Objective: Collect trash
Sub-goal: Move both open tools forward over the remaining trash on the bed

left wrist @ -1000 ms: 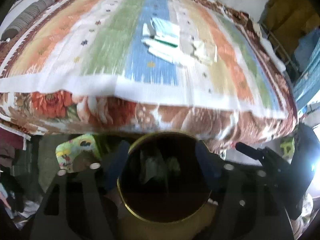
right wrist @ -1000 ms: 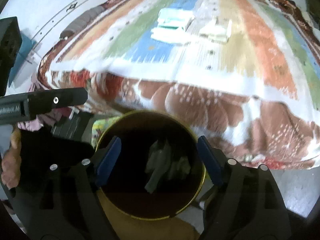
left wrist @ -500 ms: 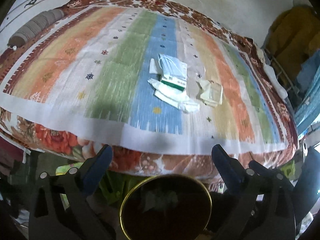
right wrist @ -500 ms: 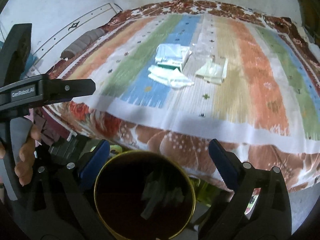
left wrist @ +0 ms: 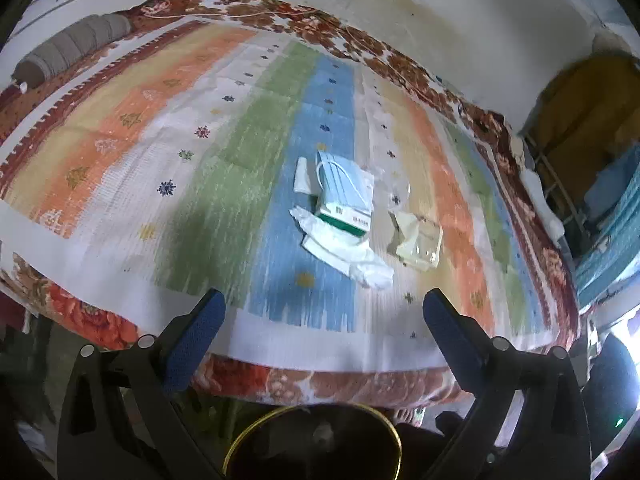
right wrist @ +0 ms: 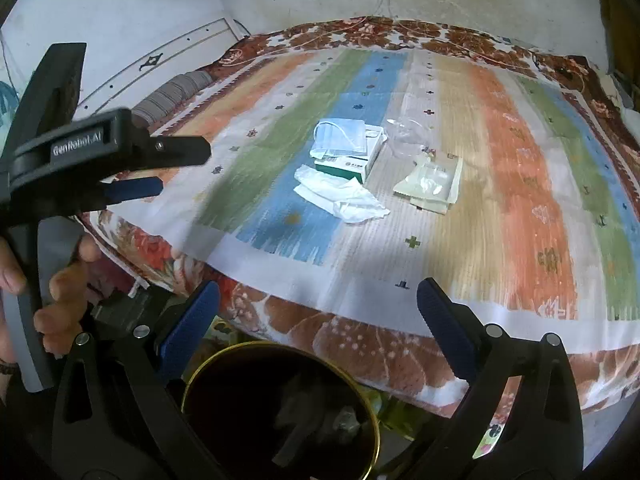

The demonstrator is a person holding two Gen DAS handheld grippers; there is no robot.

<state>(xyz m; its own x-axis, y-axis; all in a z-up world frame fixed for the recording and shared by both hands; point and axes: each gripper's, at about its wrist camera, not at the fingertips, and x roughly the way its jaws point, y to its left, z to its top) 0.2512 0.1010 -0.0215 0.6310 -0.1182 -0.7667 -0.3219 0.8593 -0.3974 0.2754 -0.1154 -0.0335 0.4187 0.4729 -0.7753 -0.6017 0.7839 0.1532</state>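
Blue-padded left gripper and right gripper, clamped near the gold-rimmed bin a second ago, now gape empty above it; trash pile beyond, maybe tissue.

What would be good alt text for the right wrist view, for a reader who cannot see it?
The open right gripper hovers over a round, dark, gold-rimmed bin beside a bed with a striped cover. On it lie a blue face mask atop a green-and-white box, crumpled white tissue and a pale packet. The left gripper is at left.
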